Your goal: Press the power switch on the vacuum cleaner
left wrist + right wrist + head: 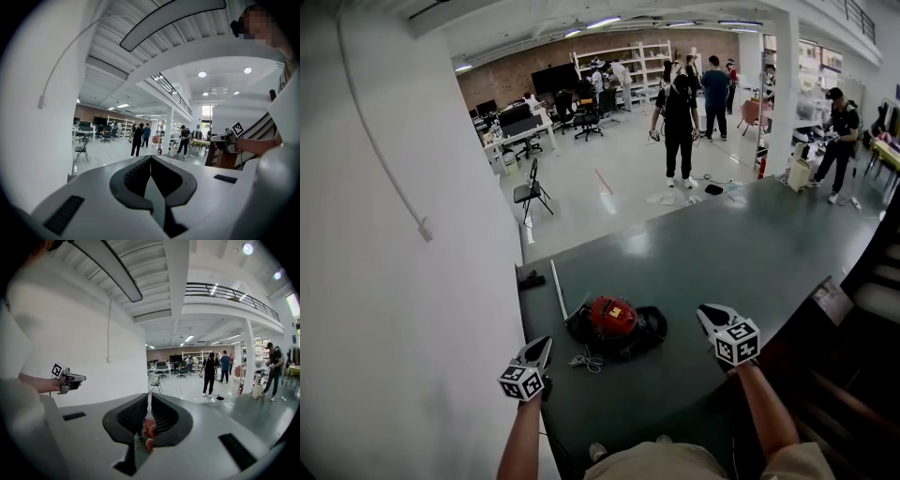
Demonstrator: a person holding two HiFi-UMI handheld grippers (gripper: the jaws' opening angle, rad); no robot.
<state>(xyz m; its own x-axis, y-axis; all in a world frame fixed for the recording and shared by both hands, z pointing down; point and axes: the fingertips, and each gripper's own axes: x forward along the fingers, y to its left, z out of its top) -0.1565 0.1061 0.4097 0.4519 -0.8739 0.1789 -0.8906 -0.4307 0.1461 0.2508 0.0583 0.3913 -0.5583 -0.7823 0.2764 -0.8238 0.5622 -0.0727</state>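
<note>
A red and black vacuum cleaner [614, 323] lies on the dark green floor [722, 253] just ahead of me, between both grippers. My left gripper [541, 346] hovers to its left, above a loose cable, jaws shut and empty. My right gripper [707, 312] hangs to its right, also shut on nothing. In the left gripper view the left gripper [150, 158] points out over the room, with the vacuum hidden. In the right gripper view a bit of the red vacuum cleaner [149, 427] shows low behind the tips of the right gripper [149, 397].
A white wall [394, 281] runs close on the left. A thin wand [559, 289] and coiled cable [586, 359] lie by the vacuum. Dark stairs [862, 319] rise at right. A folding chair [531, 192] and several people [679, 127] stand farther off.
</note>
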